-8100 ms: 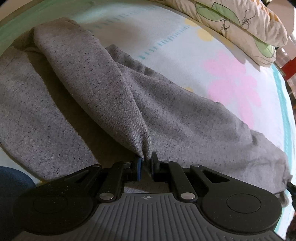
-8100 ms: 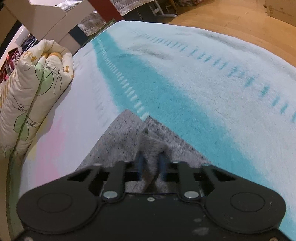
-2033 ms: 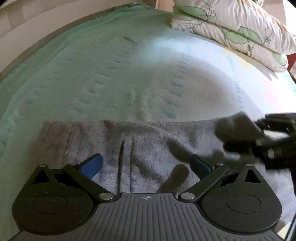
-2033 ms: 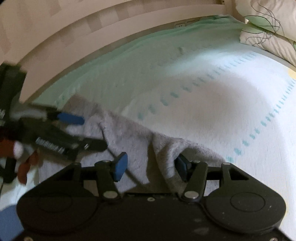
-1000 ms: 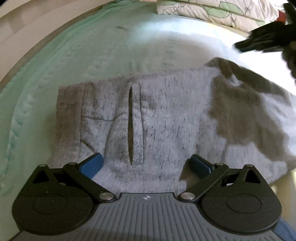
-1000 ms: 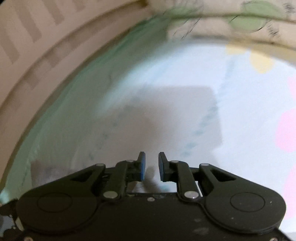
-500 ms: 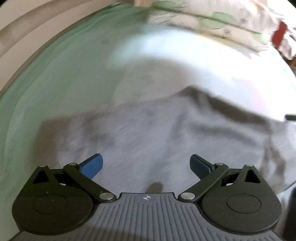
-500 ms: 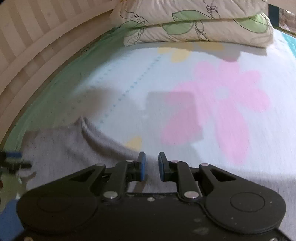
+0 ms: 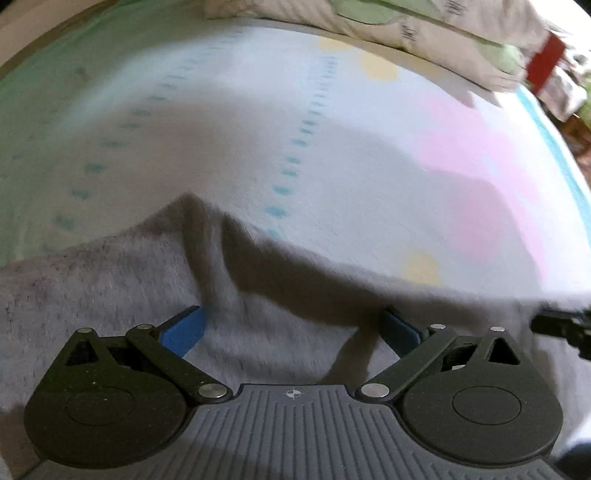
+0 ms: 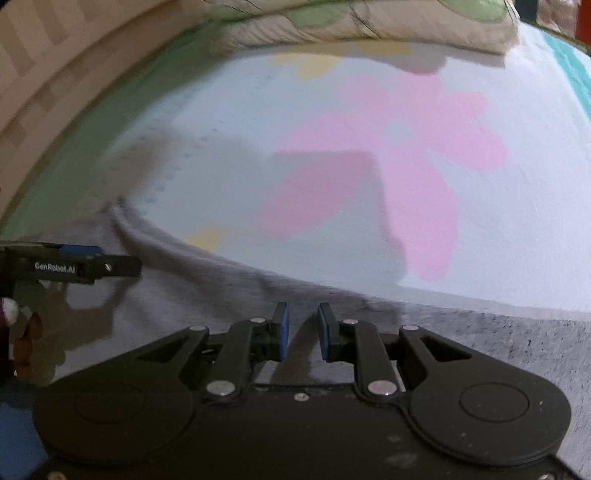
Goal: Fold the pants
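Observation:
Grey speckled pants (image 9: 277,332) lie spread across the near part of the bed, with a raised wrinkle at their far edge (image 9: 195,214). They also show in the right wrist view (image 10: 207,288). My left gripper (image 9: 291,328) is wide open and empty, just above the fabric. My right gripper (image 10: 303,332) has its jaws nearly together with a narrow gap and nothing between them, over the pants' far edge. The left gripper's tip shows at the left of the right wrist view (image 10: 110,266).
The bed sheet (image 10: 369,155) is white with pink flowers, yellow dots and teal stripes. Folded floral quilts (image 9: 406,26) lie at the far end; they also show in the right wrist view (image 10: 351,22). A striped wall (image 10: 29,74) runs along the left.
Both grippers swung right along the pants toward the leg side. The left stays wide open, the right stays nearly closed and empty. The view is motion blurred.

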